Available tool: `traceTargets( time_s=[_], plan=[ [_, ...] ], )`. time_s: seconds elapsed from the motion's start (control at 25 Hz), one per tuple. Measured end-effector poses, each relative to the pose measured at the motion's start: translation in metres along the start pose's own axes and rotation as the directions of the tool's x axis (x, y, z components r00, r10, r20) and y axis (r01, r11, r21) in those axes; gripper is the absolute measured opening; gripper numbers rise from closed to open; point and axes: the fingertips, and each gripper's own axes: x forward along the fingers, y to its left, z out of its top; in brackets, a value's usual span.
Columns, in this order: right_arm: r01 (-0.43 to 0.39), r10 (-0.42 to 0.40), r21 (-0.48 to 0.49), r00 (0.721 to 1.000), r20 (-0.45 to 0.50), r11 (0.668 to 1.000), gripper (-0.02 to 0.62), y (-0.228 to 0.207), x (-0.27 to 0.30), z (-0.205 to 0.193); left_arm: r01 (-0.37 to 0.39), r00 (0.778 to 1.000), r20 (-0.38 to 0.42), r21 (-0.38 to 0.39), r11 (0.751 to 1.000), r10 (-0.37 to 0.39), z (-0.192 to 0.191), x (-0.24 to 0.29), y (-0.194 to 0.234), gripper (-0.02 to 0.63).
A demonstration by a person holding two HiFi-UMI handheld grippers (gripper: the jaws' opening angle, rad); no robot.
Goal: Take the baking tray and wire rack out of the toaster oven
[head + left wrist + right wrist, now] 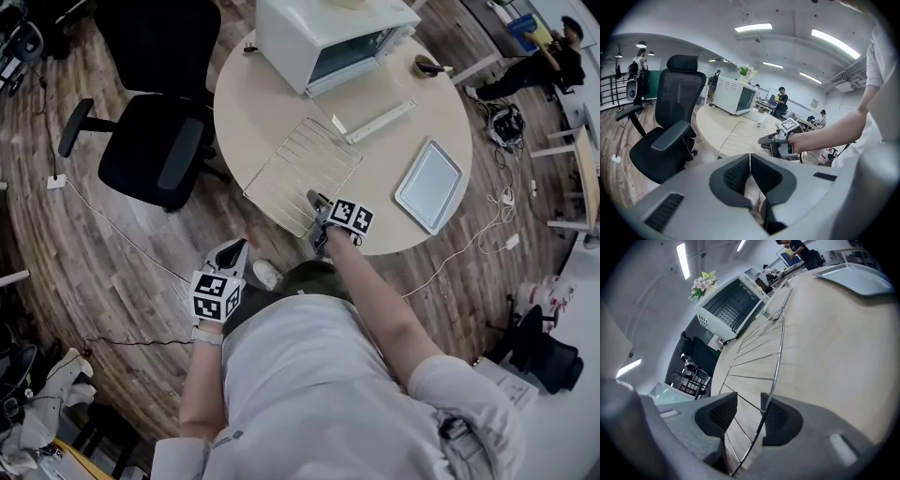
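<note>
The wire rack [302,173] lies flat on the round table [244,103], its near corner jutting past the front edge. My right gripper [319,202] is at that corner. In the right gripper view its jaws [749,401] stand open around the rack's rim wire [774,369], which runs beside the right pad with a gap to the left one. The baking tray [429,184] rests on the table to the right. The white toaster oven [328,37] stands at the back with its door down. My left gripper [230,258] hangs off the table, shut and empty [750,161].
A black office chair [155,141] stands left of the table. A long white strip [380,122] lies between oven and rack, and a small dark object [429,66] sits at the back right. Cables trail on the wooden floor. A person sits far back right.
</note>
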Motion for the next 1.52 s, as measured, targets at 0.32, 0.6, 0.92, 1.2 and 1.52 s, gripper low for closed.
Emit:
traceTargets(
  time_s=[0.32, 0.6, 0.92, 1.2, 1.52],
  plan=[
    [0.074, -0.081, -0.089, 0.994, -0.073, 0.993, 0.229, 0.005, 0.002, -0.004, 0.035, 0.999, -0.004, 0.026, 0.999, -0.035, 0.008, 0.010, -0.002, -0.003],
    [0.135, -0.150, -0.136, 0.983, -0.106, 0.981, 0.272, 0.001, -0.002, -0.007, 0.047, 0.999, -0.003, 0.039, 0.998, -0.047, 0.014, 0.017, -0.005, -0.003],
    [0.158, -0.180, -0.157, 0.974, -0.139, 0.975, 0.281, -0.008, -0.012, -0.011, 0.062, 0.998, -0.015, 0.041, 0.997, -0.061, 0.018, 0.026, -0.006, -0.003],
    [0.177, -0.204, -0.167, 0.965, -0.164, 0.970, 0.284, -0.019, -0.026, -0.016, 0.092, 0.996, -0.027, 0.067, 0.994, -0.090, 0.027, 0.043, -0.016, -0.003],
    [0.152, -0.168, -0.132, 0.978, -0.121, 0.980, 0.284, -0.034, -0.048, 0.010, 0.132, 0.991, -0.037, 0.085, 0.988, -0.129, 0.057, 0.076, -0.028, -0.003]
  ],
)
